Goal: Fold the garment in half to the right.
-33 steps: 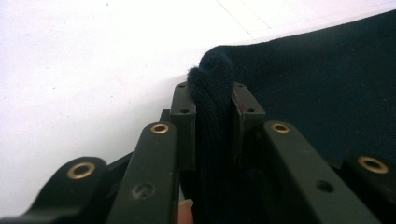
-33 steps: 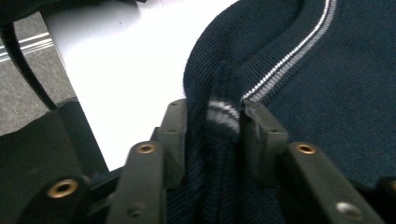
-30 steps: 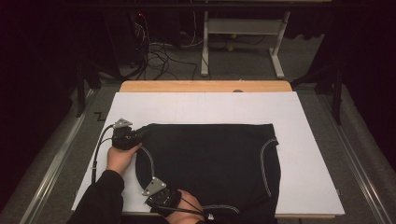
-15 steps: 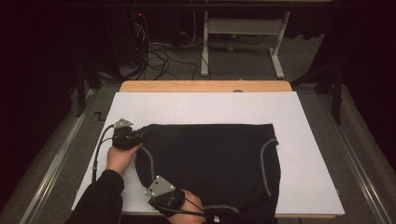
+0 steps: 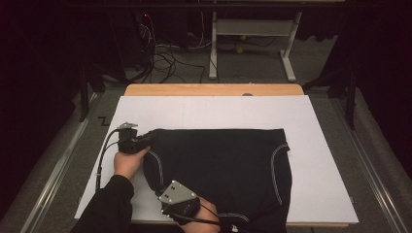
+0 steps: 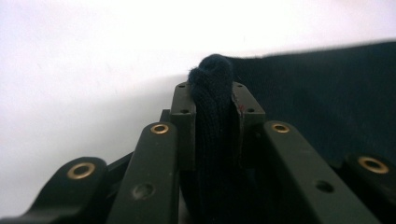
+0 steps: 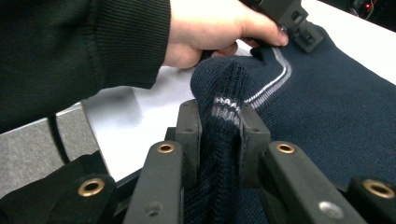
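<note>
Dark knit garment (image 5: 218, 167), spread on white table sheet (image 5: 320, 145); far-left corner pinched in left gripper (image 5: 141, 141); near-left striped edge bunched, clamped in right gripper (image 7: 219, 126), near table's front edge.

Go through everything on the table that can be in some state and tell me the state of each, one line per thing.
dark knit sweater: spread flat on the white board, left edge pinched at two spots, near edge hanging over the front.
left gripper: shut on a fold of the sweater's far left corner.
right gripper: shut on the striped edge, lifting it into a small peak.
white board: lying flat on the table.
</note>
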Motion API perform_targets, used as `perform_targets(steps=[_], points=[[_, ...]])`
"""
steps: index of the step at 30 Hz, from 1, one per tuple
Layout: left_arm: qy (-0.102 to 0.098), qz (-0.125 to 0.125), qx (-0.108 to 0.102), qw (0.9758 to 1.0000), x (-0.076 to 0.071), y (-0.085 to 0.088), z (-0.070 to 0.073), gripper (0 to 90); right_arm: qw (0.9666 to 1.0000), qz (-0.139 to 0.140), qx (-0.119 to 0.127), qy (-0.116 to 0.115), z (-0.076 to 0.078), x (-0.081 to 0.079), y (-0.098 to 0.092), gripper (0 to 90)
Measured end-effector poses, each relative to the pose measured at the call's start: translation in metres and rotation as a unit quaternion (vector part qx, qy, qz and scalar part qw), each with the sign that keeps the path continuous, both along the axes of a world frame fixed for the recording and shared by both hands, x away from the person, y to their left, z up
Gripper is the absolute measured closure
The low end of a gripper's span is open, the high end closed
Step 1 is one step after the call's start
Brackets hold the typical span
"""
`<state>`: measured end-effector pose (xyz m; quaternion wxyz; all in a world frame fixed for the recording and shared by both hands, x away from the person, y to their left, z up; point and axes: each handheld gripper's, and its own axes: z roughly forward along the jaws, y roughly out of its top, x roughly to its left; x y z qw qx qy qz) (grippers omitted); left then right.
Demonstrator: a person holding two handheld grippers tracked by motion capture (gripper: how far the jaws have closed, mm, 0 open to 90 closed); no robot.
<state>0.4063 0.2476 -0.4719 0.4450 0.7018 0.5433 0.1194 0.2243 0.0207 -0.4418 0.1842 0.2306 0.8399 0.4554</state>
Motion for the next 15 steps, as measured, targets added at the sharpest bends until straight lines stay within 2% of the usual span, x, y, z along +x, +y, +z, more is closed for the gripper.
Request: perform_targets(steps=[2,5,9,15], points=[[-0.012,0.008,-0.002,0.9999,-0.002,-0.003,0.007,71.9,1.0,0.003,0.007,-0.002,0.002,-0.001,-0.003,75.0],[-0.014,0.009,0.007,0.9998,-0.002,-0.007,0.016,72.8,0.9999,0.006,0.016,-0.002,0.005,0.0,-0.007,75.0],[-0.027,0.013,0.016,0.9994,-0.002,-0.011,0.033,73.7,0.9996,0.008,0.027,-0.005,0.011,0.001,-0.011,74.9],[-0.038,0.017,0.026,0.9988,0.001,-0.016,0.048,75.0,0.9992,0.01,0.036,-0.012,0.019,0.003,-0.013,74.9]])
